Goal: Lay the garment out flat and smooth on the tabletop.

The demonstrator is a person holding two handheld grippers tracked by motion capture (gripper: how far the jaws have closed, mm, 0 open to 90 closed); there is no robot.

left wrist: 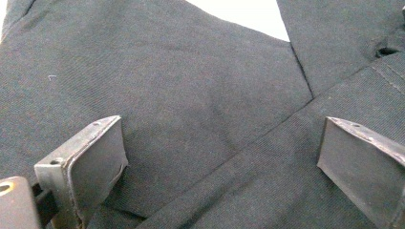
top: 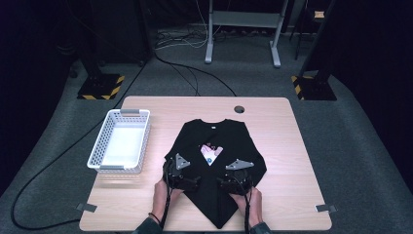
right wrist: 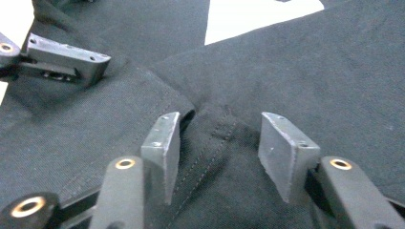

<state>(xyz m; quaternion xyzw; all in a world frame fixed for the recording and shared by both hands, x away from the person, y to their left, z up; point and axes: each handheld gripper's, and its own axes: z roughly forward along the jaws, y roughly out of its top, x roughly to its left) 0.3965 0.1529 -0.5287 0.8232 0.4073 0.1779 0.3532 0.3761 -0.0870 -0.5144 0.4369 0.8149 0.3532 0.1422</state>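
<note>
the black cotton t-shirt (top: pixel 229 141) lies flat mid-table on the pale wooden table (top: pixel 282 126), its sides folded in to a point near me. my left gripper (top: pixel 192 183) is released, jaws wide over the cloth, while my right gripper (right wrist: pixel 217 143) brackets a stitched hem fold without pinching it yet, ready for a grab. the white plastic basket (top: pixel 122 141) waits at the left, probably for the folded shirt.

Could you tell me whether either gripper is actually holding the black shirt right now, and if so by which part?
Nothing is held. The left gripper stands wide open over the black shirt. The right gripper straddles a stitched hem fold, pads not yet pressing it.
</note>
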